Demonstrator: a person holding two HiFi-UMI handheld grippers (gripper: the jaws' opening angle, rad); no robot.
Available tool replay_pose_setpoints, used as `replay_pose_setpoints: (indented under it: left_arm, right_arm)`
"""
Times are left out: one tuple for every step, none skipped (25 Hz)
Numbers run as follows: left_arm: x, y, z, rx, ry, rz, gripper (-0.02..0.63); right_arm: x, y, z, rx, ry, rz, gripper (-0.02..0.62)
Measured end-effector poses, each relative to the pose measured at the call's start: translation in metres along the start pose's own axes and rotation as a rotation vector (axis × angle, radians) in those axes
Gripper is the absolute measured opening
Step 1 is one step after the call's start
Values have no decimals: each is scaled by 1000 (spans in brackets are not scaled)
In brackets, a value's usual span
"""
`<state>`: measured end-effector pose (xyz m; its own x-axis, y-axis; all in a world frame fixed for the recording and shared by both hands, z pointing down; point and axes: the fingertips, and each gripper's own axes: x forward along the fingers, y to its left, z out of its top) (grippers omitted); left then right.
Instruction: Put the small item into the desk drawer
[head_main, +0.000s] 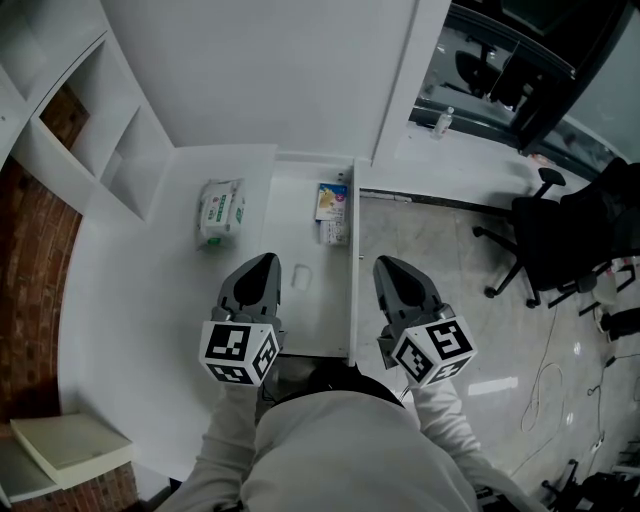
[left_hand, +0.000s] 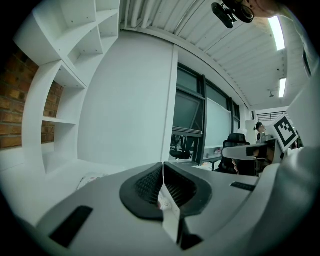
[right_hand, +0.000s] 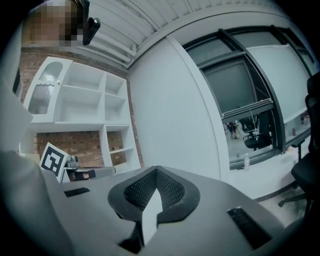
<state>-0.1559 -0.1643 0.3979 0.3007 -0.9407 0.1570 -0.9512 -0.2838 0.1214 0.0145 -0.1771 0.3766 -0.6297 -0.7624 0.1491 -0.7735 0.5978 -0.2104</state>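
At desk (head_main: 150, 300) front, both grippers hovered level, side by side, pointing fwd: L gripper (head_main: 266, 260) by the open drawer's (head_main: 290, 335) left edge, R gripper (head_main: 387, 264) beyond its right rim. Both clenched, empty. Small white item (head_main: 300, 277) lay inside drawer, betw. them.

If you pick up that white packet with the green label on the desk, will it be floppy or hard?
Probably floppy: the white soft packet with the green label looks crinkled and puffy, so it may sag when lifted. It lies flat on the white desk, so a push would likely slide it, not roll it.
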Motion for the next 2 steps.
replay_pose_setpoints:
  left_arm:
    - [-1, 0, -2, -3, 5, 1, 23]
    - [-2, 1, -4, -6, 9, 2, 23]
  right_arm:
    - [0, 1, 0, 4, 1, 1, 26]
    - [0, 2, -1, 7, 2, 2, 26]
